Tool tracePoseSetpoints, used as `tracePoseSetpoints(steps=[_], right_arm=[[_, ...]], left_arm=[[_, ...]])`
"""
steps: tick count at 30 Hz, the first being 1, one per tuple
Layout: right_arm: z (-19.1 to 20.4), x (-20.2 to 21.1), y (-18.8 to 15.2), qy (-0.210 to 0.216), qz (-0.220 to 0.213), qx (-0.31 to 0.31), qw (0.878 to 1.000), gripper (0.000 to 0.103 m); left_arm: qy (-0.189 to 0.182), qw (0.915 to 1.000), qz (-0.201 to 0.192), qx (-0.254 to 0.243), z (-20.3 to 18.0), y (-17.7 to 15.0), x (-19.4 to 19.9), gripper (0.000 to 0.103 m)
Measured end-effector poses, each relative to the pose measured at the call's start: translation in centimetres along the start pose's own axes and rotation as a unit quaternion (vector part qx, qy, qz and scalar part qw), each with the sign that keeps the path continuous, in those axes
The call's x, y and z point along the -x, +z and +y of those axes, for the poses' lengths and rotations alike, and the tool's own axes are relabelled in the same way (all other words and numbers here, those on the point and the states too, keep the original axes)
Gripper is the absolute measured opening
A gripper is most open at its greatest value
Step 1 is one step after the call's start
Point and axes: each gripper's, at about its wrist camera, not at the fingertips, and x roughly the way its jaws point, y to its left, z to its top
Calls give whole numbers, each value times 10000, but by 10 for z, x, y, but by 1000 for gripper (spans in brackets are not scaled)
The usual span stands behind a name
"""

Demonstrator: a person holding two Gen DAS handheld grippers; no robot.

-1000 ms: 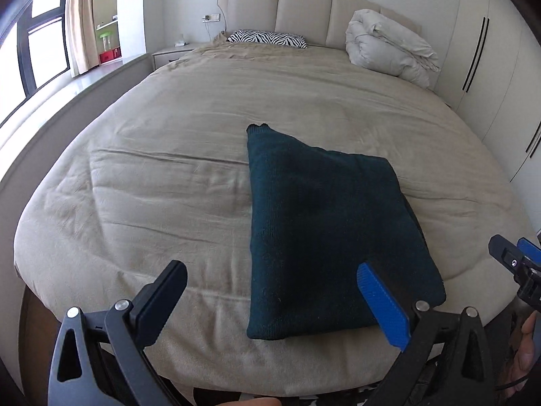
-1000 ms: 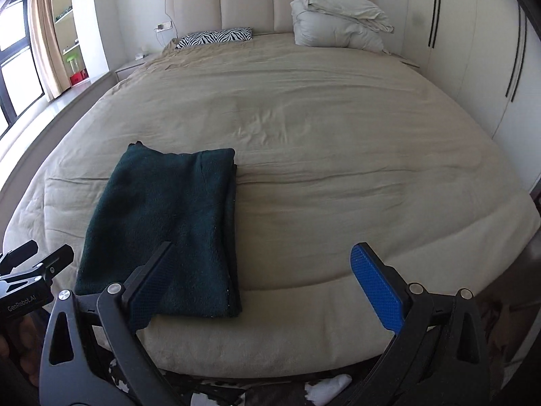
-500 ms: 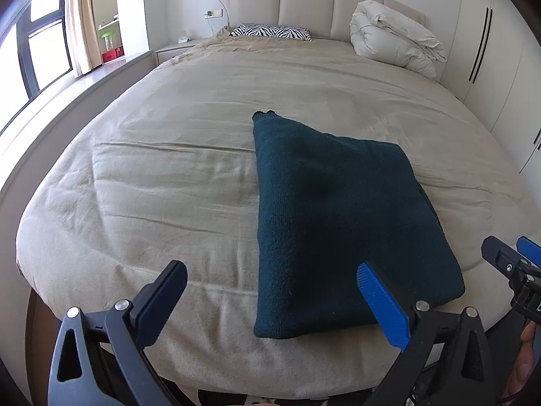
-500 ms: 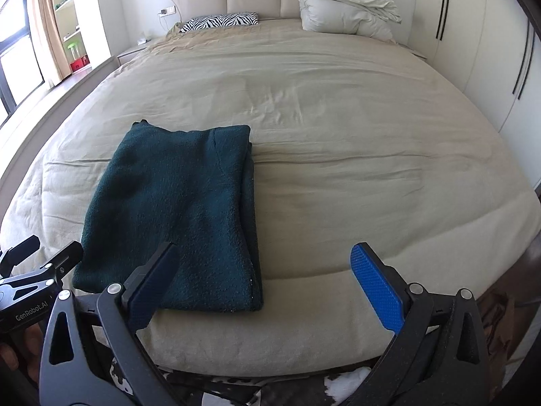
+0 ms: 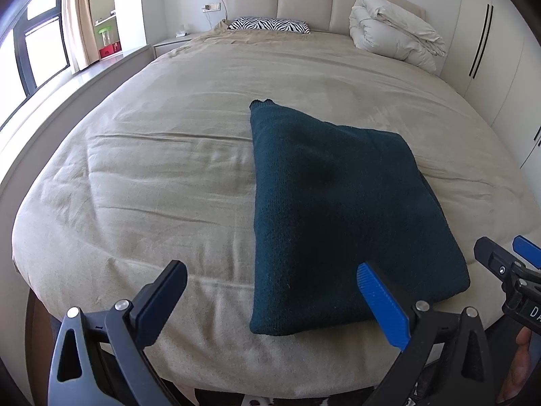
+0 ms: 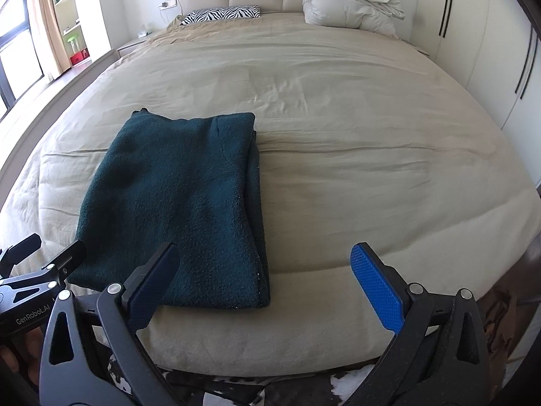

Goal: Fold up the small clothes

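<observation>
A dark green knit garment (image 5: 331, 209) lies folded in a rectangle on the beige bed (image 5: 162, 176), near its front edge. It also shows in the right wrist view (image 6: 179, 199). My left gripper (image 5: 270, 291) is open and empty, just short of the garment's near left corner. My right gripper (image 6: 263, 277) is open and empty, over the garment's near right corner. Each gripper's tips show in the other's view: the right gripper (image 5: 503, 260) and the left gripper (image 6: 40, 253).
A zebra pillow (image 5: 270, 24) and a rolled white duvet (image 5: 392, 30) lie by the headboard. White wardrobes (image 5: 500, 57) stand at the right, a window and shelf (image 5: 50, 44) at the left. A patterned rug (image 6: 236, 389) lies below the bed's edge.
Both grippers have moved forward and a little higher over the bed's front edge, so the garment looks larger. The garment has not moved. Both grippers stay open.
</observation>
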Motion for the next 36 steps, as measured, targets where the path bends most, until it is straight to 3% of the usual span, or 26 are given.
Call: tracePoseSetpoints(steps=[36], right_arm=[[-1, -8, -5, -26, 78, -26, 10000, 103]], left_arm=[[-36, 10000, 45, -63, -4, -2, -2, 103]])
